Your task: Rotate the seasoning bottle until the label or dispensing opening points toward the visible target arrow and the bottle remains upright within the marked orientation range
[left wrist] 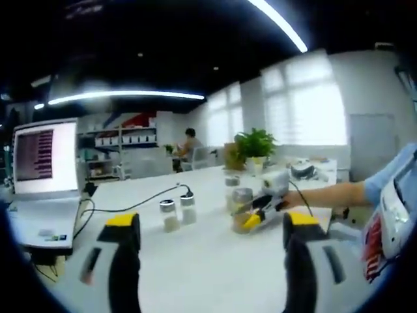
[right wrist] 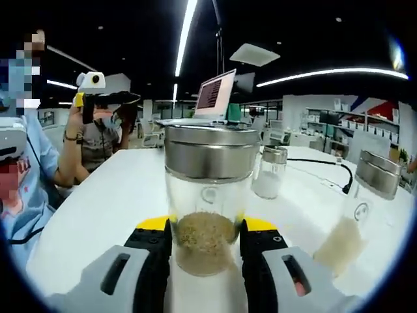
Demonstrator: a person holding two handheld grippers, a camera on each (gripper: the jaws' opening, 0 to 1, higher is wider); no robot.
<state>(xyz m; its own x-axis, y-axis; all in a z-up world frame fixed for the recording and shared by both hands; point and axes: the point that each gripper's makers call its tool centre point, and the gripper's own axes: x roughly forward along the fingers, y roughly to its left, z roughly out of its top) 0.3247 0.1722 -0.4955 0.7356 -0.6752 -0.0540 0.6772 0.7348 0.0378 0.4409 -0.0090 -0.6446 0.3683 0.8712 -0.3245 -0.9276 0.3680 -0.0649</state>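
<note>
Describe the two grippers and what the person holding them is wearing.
Both grippers have thick black jaws capped with yellow tips on light grey bodies. The left gripper shows this in its own view, and the right gripper matches in its view. The person wears a light blue sleeve over a white top with red print.

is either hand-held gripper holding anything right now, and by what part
The right hand-held gripper clamps the seasoning bottle by its lower glass body, at the level of the seasoning. The left hand-held gripper is open and empty.
</note>
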